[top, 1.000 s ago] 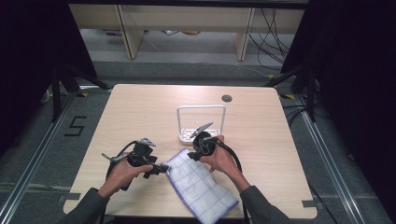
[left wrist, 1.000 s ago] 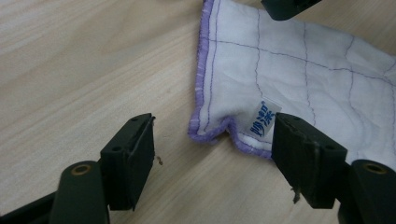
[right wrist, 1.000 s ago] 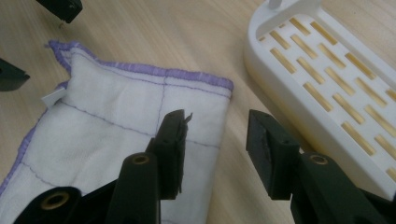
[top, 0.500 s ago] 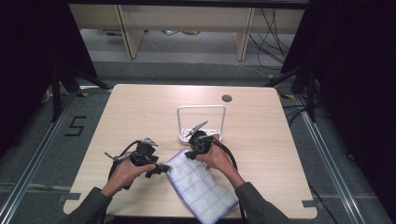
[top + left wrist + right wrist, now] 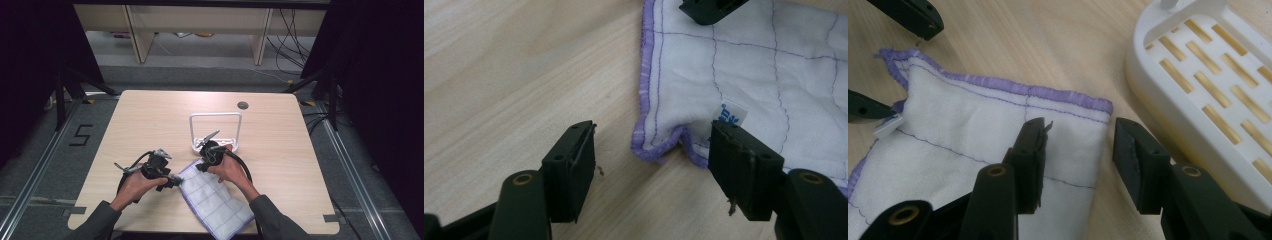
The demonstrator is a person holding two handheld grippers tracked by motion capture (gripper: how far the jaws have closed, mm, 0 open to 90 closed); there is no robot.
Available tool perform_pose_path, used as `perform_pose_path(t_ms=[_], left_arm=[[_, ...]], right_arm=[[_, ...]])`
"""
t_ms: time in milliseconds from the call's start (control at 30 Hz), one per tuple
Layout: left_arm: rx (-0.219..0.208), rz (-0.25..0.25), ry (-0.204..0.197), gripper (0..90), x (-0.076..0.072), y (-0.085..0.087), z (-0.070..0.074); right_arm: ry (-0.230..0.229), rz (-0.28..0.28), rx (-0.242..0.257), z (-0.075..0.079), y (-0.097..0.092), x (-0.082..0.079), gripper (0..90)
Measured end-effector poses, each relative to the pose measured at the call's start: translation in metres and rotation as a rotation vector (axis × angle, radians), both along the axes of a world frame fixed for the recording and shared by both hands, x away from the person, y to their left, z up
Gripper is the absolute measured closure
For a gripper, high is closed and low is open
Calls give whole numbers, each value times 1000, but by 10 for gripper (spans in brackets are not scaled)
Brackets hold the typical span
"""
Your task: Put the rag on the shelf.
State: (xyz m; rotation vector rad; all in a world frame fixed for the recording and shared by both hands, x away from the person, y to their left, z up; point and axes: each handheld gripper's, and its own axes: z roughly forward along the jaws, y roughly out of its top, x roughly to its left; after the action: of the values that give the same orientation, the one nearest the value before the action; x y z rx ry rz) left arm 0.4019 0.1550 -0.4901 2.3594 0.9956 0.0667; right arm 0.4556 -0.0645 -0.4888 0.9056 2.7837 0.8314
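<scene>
High view shows a light wooden table (image 5: 150, 120) with a white cloth (image 5: 215, 200) edged in purple lying in the lower middle of the frame, its far end under the 2 grippers. Just above it, near the middle, stands a white rack (image 5: 216, 131), a slotted base with an upright rectangular frame, and a small dark round disc (image 5: 243, 105) sits in the tabletop toward the upper right. On the grey floor at the left a black "5" (image 5: 80, 135) is marked; shelving and loose cables fill the top. The left gripper (image 5: 176, 179) sits at the cloth's near-left corner, the right gripper (image 5: 204, 165) at its far corner beside the rack. Left gripper view has the jaws spread, having just been closing, and straddling the folded purple corner of the cloth (image 5: 744, 75); the right-hand jaw rests over the fabric by a small white tag (image 5: 729, 115) with blue print too small to read, and the pads do not yet pinch. Right gripper view shows jaws spread apart over the edge of the cloth (image 5: 973, 130), one jaw above the fabric, the other above bare wood, nothing pinched; the slotted rack base (image 5: 1208, 85) lies close at the right.
</scene>
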Motion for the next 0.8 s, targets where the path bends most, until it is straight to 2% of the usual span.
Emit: perform_pose_path(t_ms=[167, 200, 233, 333, 400, 433, 467, 500, 567, 600, 733, 800], left_arm=[[21, -22, -9, 416, -1, -3, -3], [-2, 1, -12, 435, -2, -5, -4], [2, -2, -13, 452, -3, -6, -5], [26, -41, -15, 511, -2, -6, -4], [11, -42, -28, 554, -3, -7, -5], [17, -47, -31, 570, -4, -8, -5], [42, -72, -40, 598, -3, -7, -4], [29, -60, -51, 627, -5, -9, -5], [37, -74, -65, 692, -5, -10, -5], [57, -98, -71, 727, -5, -9, -4], [64, -125, -95, 800, -6, -9, -5], [43, -112, -116, 817, -8, -10, -4]], right_arm=[[13, 0, -6, -2, 1, 1, 581], [23, -1, -6, -3, 1, 1, 588], [25, 0, -8, -3, 1, 1, 594], [31, 7, -4, -3, 1, 2, 627], [31, 16, -3, -4, 1, 1, 658], [33, 18, -2, -4, 1, 0, 678], [35, 21, -4, -3, 2, 0, 702], [32, 28, -5, -3, 2, 0, 729], [44, 37, 1, -3, 3, -2, 794], [37, 42, 0, -3, 3, -2, 812], [27, 47, -10, -3, 4, -4, 848], [21, 48, -9, -2, 4, -6, 854]])
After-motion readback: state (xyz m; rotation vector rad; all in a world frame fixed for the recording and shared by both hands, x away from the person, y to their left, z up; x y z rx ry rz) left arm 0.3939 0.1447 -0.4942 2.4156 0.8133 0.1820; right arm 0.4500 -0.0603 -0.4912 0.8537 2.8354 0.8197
